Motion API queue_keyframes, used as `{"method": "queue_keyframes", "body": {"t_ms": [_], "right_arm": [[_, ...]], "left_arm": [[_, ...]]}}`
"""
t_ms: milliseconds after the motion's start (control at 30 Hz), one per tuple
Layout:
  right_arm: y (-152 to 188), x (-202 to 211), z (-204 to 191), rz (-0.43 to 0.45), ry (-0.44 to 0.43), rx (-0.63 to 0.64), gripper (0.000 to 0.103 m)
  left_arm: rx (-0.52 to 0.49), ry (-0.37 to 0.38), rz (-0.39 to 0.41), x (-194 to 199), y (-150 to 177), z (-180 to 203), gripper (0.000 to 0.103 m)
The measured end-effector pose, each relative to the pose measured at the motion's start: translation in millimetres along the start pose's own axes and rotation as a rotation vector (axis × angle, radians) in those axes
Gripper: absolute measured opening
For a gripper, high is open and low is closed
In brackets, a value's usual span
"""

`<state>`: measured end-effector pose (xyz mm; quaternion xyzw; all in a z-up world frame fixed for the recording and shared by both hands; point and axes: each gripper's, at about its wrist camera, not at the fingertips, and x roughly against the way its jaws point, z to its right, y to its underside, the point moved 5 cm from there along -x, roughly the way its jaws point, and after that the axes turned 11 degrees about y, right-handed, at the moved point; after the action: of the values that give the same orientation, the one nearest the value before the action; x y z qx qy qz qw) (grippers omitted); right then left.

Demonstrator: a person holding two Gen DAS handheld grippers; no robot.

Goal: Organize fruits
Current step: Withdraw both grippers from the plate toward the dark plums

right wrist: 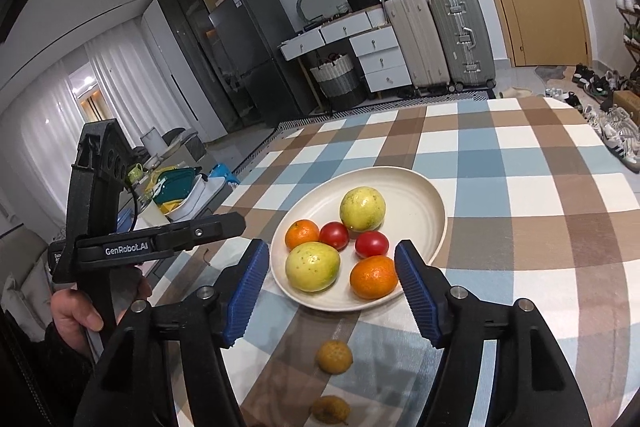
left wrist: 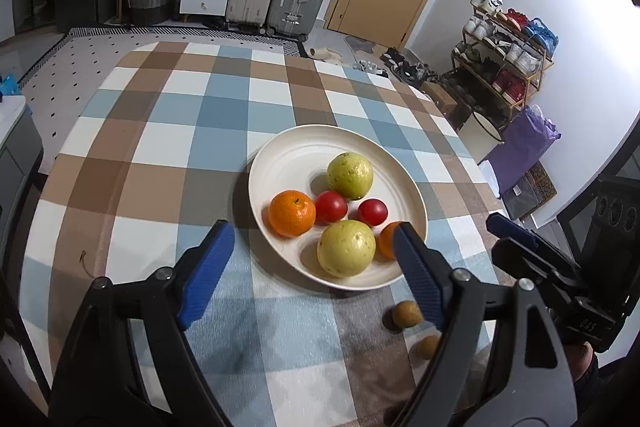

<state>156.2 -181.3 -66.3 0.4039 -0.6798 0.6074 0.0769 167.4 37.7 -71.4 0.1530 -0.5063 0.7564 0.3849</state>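
**Fruit plate mid-frame, both jaws wide**

The checked tabletop (left wrist: pixel 168 131) fills both views. At centre sits the white plate (left wrist: pixel 288 155) — two guavas, two oranges, two tomatoes. Left gripper (left wrist: pixel 314 267) and right gripper (right wrist: pixel 332 291) hover open, empty. Two small brown fruits (right wrist: pixel 334 357) lie lower centre.

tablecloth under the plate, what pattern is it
Checked squares of blue, brown and white on the tablecloth; the left wrist view shows it best.

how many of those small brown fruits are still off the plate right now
2. One small brown fruit lies on the tablecloth just in front of the plate; the second sits nearer the camera, close to the table edge. Others could be hidden behind the grippers.
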Motion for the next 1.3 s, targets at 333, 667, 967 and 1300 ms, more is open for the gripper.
{"method": "queue_keyframes", "body": {"t_ms": [333, 667, 967, 1300], "right_arm": [[8.0, 34.2, -3.3, 0.067, 0.039, 0.003, 0.093], [37.0, 64.8, -18.5, 0.067, 0.022, 0.079, 0.095], [76.9, 81.8, -29.6, 0.027, 0.027, 0.130, 0.095], [115.3, 82.6, -30.8, -0.043, 0.038, 0.140, 0.095]], "left_arm": [[-0.038, -0.035, 0.002, 21.4, 23.1, 16.3, 0.098], [-0.034, -0.058, 0.053, 51.0, 49.4, 20.9, 0.102], [-0.056, -0.070, 0.038, 60.1, 90.2, 26.3, 0.102], [-0.038, -0.080, 0.021, 64.7, 122.4, 24.8, 0.102]]}}
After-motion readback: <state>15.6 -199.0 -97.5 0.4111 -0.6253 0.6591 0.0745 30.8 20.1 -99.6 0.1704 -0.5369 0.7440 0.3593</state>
